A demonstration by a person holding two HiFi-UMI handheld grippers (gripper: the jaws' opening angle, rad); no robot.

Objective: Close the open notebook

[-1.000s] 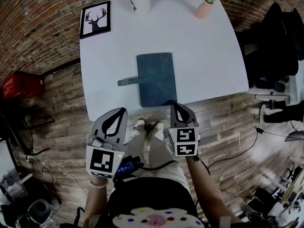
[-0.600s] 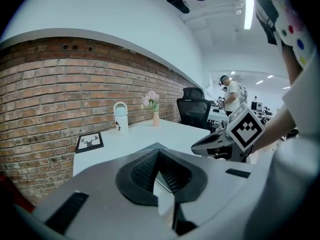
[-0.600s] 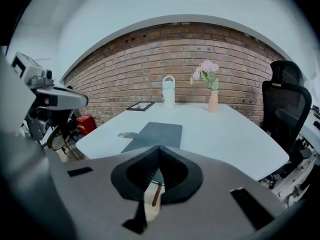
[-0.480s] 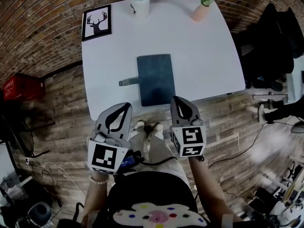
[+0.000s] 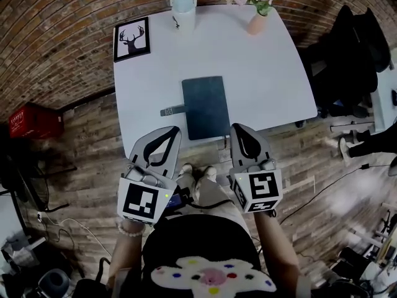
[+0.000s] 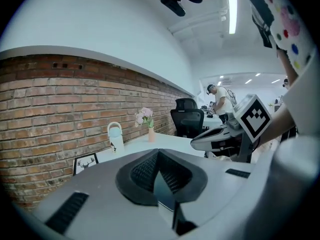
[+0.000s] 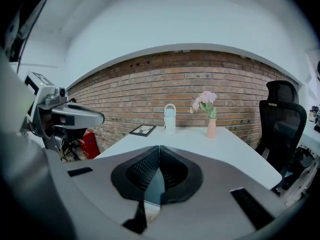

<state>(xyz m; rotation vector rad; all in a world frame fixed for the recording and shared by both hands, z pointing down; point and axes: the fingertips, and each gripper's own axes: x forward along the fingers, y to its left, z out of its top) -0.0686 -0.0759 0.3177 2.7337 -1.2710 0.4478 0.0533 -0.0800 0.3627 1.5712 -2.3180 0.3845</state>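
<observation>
Grippers nearest the body, left gripper [image 5: 172,131] and right gripper [image 5: 239,128], each with jaws pressed together on nothing, have risen toward the head camera since a second ago, while beyond them the notebook [image 5: 205,107] lies closed and unmoved near the table's [image 5: 267,73] front edge.

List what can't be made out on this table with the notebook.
Notebook: absent from both gripper views; the left gripper and right gripper block the near table.
Grey tab at its left edge: head view, too small to identify.
Dark mark on the white jug: too small in every view.
</observation>
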